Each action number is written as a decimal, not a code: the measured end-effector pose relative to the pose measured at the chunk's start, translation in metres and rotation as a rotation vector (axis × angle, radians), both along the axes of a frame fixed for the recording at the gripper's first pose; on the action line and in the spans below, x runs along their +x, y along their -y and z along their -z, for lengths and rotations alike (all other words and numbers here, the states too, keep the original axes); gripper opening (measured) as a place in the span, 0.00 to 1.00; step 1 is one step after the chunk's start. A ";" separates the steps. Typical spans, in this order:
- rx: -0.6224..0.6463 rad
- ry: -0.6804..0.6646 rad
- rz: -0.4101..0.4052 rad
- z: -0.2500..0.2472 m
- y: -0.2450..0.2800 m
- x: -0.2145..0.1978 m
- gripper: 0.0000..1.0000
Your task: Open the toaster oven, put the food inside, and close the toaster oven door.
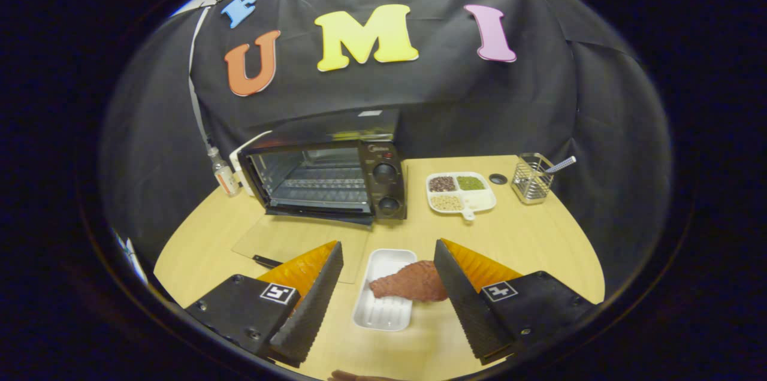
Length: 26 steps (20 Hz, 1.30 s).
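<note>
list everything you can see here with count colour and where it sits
toaster oven: 1, black, at the back of the table, door folded down open
table: 1, light wood, under everything
food: 1 piece, reddish brown, lying across the white tray between the fingers
white tray: 1, white, between the fingers
divided dish: 1, white, right of the oven, holding dark, green and pale fillings
wire holder: 1, metal, right of the dish, with a utensil in it
small bottle: 1, clear, left of the oven
gripper: 1, fingers open, either side of the tray
</note>
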<state>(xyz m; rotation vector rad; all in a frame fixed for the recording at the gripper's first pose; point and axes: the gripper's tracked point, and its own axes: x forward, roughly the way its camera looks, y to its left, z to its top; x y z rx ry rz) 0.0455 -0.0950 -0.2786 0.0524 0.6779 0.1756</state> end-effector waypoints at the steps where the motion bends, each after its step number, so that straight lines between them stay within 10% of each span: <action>1: -0.006 -0.019 0.006 0.005 0.010 0.004 0.97; 9: 0.139 -0.256 -0.006 0.064 0.039 0.004 0.80; 16: 0.317 -0.330 -0.055 0.056 0.015 -0.027 0.14; 26: -0.089 0.022 -0.187 -0.014 -0.030 -0.044 0.12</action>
